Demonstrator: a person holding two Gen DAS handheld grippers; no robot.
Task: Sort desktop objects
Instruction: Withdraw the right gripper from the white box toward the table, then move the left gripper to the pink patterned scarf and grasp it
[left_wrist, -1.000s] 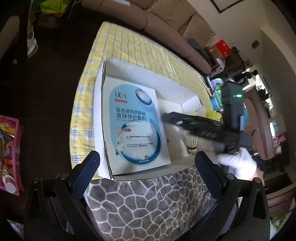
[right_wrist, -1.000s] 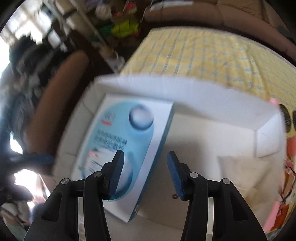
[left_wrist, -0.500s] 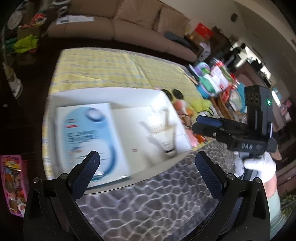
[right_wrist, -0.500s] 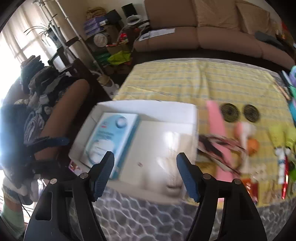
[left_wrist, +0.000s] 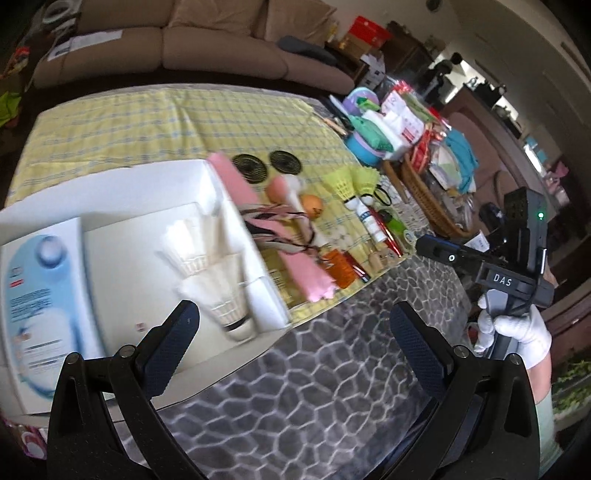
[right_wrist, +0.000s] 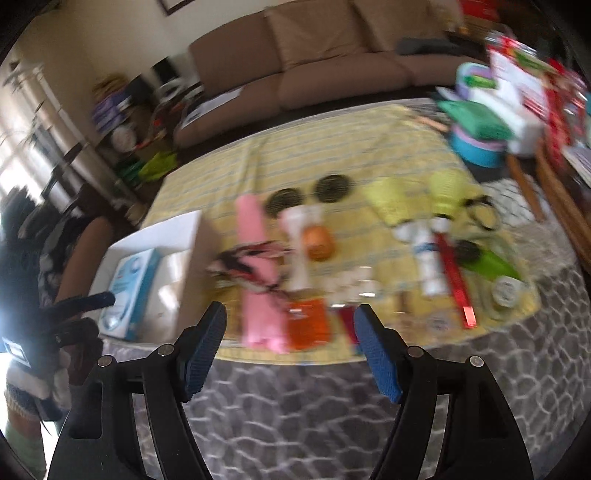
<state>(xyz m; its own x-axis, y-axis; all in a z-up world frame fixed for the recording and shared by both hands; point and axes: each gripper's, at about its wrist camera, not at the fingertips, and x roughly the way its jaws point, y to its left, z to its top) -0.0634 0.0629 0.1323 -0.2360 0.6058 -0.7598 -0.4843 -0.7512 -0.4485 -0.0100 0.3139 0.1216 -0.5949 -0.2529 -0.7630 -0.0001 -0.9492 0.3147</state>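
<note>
Both tongs, left (left_wrist: 295, 332) and right (right_wrist: 290, 345), are held wide open and empty above the bench's near edge. White feathered shuttlecocks (left_wrist: 207, 273) lie inside the shallow white cardboard box (left_wrist: 184, 177) beyond the left tongs.

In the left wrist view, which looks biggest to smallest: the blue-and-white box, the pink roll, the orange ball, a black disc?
1. Blue-and-white box, though nearest the camera.
2. Pink roll.
3. Black disc and orange ball look alike; I won't rank them.
</note>
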